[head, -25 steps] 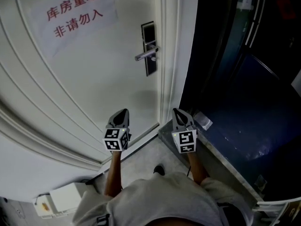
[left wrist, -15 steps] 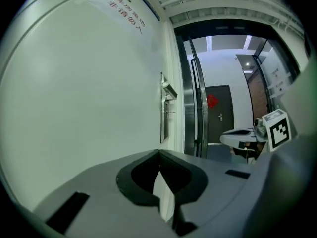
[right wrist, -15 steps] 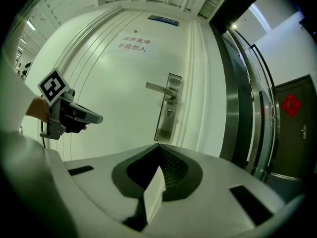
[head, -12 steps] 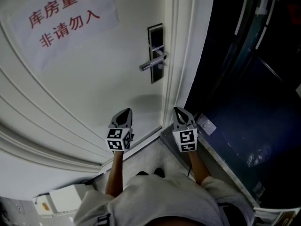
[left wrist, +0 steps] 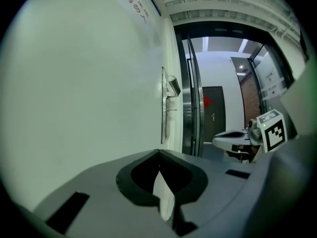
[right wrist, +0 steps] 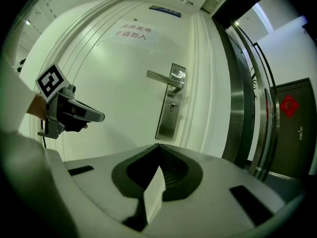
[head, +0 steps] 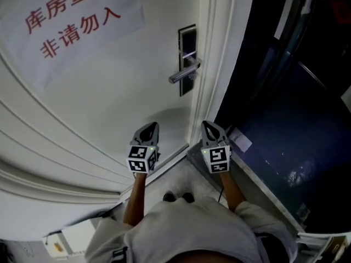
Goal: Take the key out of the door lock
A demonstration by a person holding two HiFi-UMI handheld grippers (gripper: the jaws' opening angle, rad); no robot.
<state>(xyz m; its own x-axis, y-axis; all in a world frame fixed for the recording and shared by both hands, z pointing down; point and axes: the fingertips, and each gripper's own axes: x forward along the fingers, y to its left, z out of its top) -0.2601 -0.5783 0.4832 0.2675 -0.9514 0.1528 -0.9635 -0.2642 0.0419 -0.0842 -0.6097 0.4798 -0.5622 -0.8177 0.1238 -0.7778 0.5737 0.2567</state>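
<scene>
I see the white door filling most of the head view, with its paper sign with red characters up and to the left of the lock plate. My left gripper and right gripper hang well below the lock plate, both with jaws closed on nothing (tips aimed toward it). The lever handle crosses the lock plate, and the key sticks out of the plate just under that handle.
</scene>
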